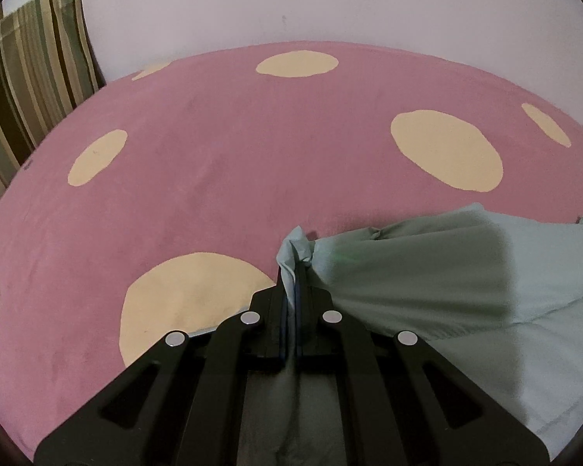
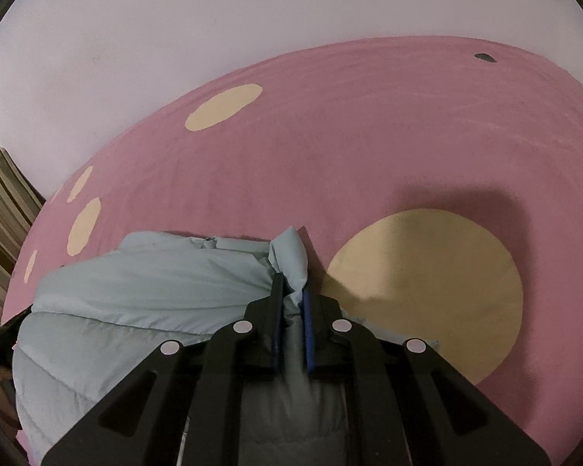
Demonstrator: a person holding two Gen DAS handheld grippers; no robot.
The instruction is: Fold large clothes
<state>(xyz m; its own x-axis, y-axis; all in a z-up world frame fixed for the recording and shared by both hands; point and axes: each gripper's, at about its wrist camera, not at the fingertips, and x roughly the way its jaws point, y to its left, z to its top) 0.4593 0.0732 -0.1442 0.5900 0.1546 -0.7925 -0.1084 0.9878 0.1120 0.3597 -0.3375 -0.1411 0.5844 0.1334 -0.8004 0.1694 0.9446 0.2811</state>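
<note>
Garment (image 1: 427,268), pale blue-green, lies on a pink bed cover (image 1: 229,178) with cream spots, both ends pinched up. Left tool (image 1: 294,283) has its jaws nearly closed on a bunched corner of the garment; a tuft of cloth sticks up past the fingertips. Seen from the left wrist, the rest of the garment spreads away to the right of that tool, creased, part in shadow, and runs down under the tool's black linkage. One large cream spot (image 1: 182,303) sits on the bed cover just left of the left tool, partly hidden by the frame.

Right tool (image 2: 291,299) also grips the garment (image 2: 144,283): jaws a little wider apart than the left pair, blue pads (image 2: 309,322) showing on the inner faces, a thick fold of cloth wedged between them and poking out above the tips. From the right wrist, the garment's bulk lies to the left of this tool, puffed and wrinkled, draping down toward the near edge of the bed cover (image 2: 369,147). A big cream spot (image 2: 447,279) lies just right of the right tool, with a dark shadow across its top. A small dark mark (image 2: 484,56) sits on the cover far beyond that tool, near the pale wall (image 2: 175,19).

Striped curtain (image 1: 31,89), brown and green, hangs at the far left beyond the bed cover, against the wall (image 1: 330,0).
</note>
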